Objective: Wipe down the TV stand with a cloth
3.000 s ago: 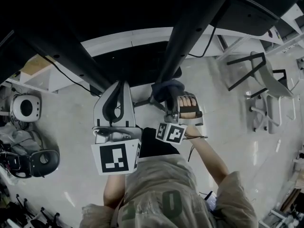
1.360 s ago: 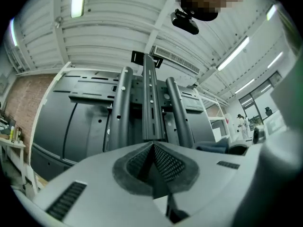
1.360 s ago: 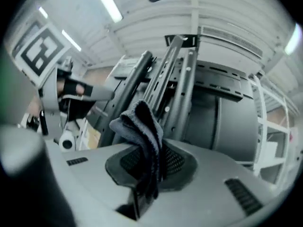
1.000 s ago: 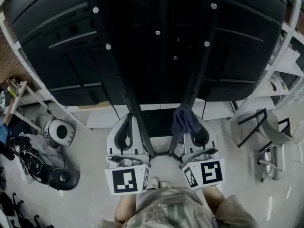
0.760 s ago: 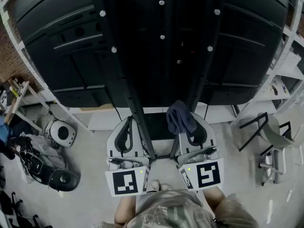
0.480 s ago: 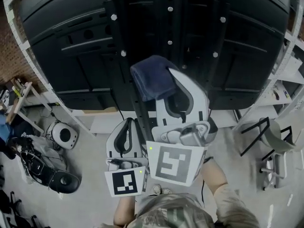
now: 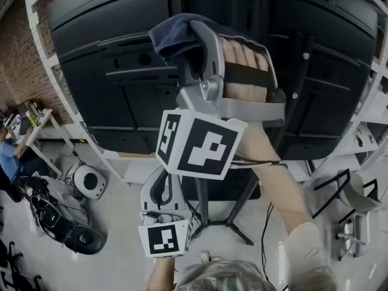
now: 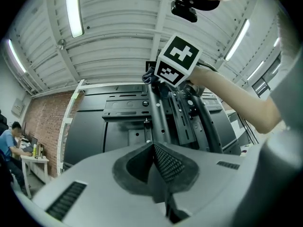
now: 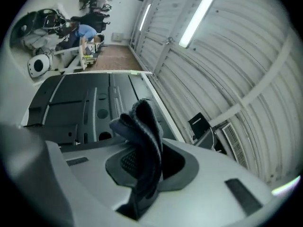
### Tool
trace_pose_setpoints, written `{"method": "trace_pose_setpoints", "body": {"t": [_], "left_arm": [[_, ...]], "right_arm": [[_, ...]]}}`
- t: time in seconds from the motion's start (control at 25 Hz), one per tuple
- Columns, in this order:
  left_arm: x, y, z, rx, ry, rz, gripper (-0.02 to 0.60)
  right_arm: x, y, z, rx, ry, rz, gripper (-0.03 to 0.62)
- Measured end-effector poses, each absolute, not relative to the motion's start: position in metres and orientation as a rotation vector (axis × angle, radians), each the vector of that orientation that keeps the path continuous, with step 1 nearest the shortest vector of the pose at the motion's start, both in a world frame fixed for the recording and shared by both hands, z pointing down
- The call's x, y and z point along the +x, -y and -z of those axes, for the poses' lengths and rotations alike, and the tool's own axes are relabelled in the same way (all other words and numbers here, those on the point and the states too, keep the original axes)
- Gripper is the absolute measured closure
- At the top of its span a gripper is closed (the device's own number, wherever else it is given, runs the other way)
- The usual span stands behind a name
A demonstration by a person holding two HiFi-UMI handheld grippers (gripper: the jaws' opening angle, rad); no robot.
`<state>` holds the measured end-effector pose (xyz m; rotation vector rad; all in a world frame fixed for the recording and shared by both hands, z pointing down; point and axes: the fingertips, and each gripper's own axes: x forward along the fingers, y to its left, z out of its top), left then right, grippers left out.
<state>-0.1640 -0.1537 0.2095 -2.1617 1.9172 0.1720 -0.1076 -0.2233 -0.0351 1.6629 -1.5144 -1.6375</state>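
The black TV stand has upright posts (image 7: 267, 17) fixed to the TV's dark back panel (image 7: 115, 90) and legs (image 7: 229, 224) on the floor. My right gripper (image 7: 193, 34) is raised high in front of the back panel, shut on a dark blue cloth (image 7: 173, 34). In the right gripper view the cloth (image 9: 144, 136) stands bunched between the jaws of the right gripper (image 9: 142, 162), with the panel (image 9: 75, 103) beyond. My left gripper (image 7: 161, 179) hangs low near the stand's base. In its own view the left gripper (image 8: 158, 152) is shut on nothing, facing the posts (image 8: 158, 119).
A white shelf frame (image 7: 42, 71) flanks the TV on the left, another (image 7: 376, 96) on the right. On the floor lie a white round device (image 7: 90, 180), black gear (image 7: 82, 238), a cable (image 7: 265, 235) and a chair (image 7: 354, 214). A person (image 7: 9, 156) sits far left.
My right gripper has risen with the cloth from beside the stand's lower posts up to the top of the TV's back. The left gripper has stayed low.
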Motion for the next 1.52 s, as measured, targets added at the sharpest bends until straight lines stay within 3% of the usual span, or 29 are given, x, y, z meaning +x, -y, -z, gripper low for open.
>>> {"method": "trace_pose_setpoints", "body": {"t": [1.52], "left_arm": [[-0.19,0.156,-0.236,-2.214,-1.976,-0.181,0.566]], "right_arm": [[-0.127,0.233,-0.059,1.447,1.453,1.535,0.537]]}}
